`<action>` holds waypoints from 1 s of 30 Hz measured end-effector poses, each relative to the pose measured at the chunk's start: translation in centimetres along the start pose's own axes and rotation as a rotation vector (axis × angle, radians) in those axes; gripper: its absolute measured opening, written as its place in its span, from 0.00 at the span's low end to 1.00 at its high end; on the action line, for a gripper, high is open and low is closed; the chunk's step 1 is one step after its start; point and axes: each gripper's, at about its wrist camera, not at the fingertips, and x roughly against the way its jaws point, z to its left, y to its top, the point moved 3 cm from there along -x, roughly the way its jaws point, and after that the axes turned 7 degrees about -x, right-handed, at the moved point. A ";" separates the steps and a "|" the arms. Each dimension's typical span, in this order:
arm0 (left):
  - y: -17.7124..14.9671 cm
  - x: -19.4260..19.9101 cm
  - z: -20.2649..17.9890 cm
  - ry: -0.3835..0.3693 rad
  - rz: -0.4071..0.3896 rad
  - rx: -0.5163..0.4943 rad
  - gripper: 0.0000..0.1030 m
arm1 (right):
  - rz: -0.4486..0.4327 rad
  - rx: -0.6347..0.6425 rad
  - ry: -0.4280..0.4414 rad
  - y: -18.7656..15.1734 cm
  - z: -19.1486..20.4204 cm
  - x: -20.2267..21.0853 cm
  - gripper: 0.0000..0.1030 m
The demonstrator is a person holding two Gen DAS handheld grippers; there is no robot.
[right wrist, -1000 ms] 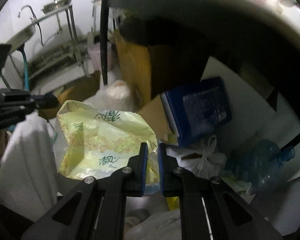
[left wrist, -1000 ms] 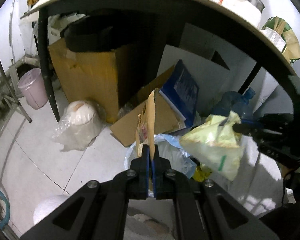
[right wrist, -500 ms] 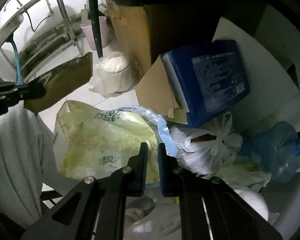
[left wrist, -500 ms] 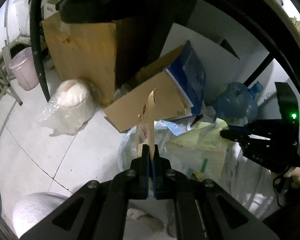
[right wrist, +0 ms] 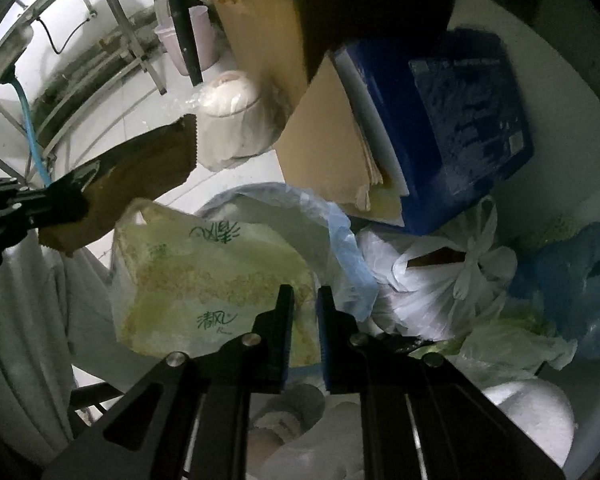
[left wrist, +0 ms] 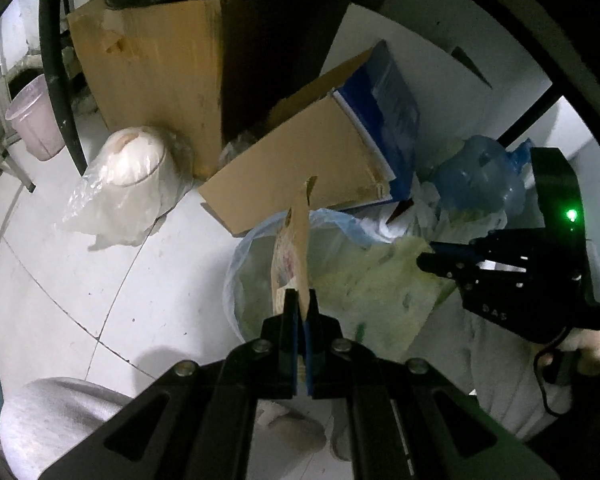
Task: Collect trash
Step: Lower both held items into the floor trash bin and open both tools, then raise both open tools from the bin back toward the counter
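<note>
Over the mouth of the pale blue plastic-lined trash bin [left wrist: 236, 264], the left tongs [left wrist: 302, 308] are clenched on a flat brown paper wrapper [left wrist: 298, 240] that stands upright from the tips. Just beside them, the right tongs [right wrist: 305, 304] point down at the same bin; their jaws are opening, with the edge of a crumpled yellow-green plastic tissue bag [right wrist: 204, 276] between them, the bag sagging over the bin's rim. Behind the bin lean a blue-faced cardboard box [left wrist: 388, 96] and a knotted white plastic bag [right wrist: 440, 272] on the white tiled floor [left wrist: 60, 272].
</note>
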 end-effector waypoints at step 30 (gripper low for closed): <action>1.6 -5.1 -3.4 0.015 0.125 -0.005 0.53 | -0.045 -0.123 0.052 -0.8 -4.3 2.0 0.22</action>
